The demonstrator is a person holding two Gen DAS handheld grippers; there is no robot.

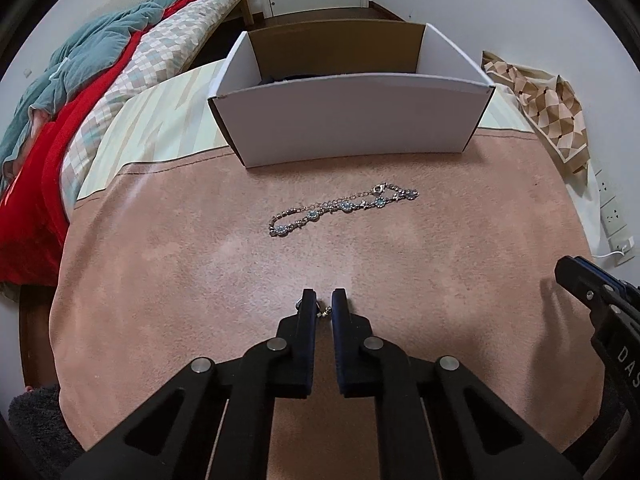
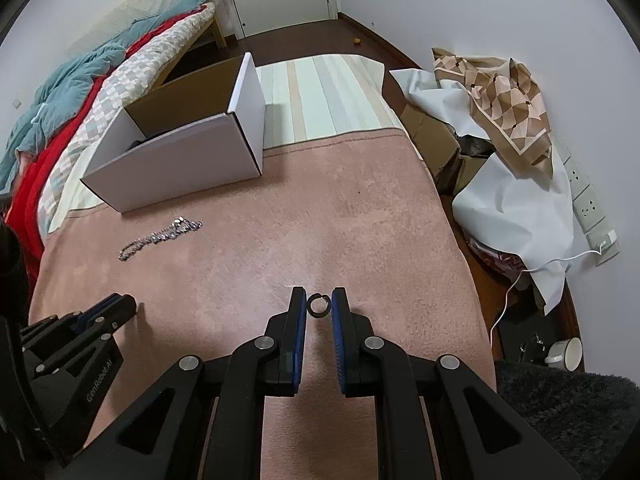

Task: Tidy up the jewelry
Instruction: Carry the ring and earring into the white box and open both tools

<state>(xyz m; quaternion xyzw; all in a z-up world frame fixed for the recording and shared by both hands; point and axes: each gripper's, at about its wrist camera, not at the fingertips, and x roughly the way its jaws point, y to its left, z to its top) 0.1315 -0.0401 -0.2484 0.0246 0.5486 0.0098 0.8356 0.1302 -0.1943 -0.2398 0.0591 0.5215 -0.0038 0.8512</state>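
Jewelry lies on the big pink blanket [image 1: 168, 280] and we see it from both hands. At the far edge of the blanket sits the white box [image 1: 352, 120], open on top. Between the box and our hands lies the bracelet [image 1: 344, 208], stretched out flat with little blue stones. Our left gripper [image 1: 323, 304] is squeezed tight on a small shiny piece [image 1: 322, 311] low by the blanket. Our right gripper [image 2: 319, 302] pinches a little dark ring [image 2: 319, 304], well apart from the bracelet
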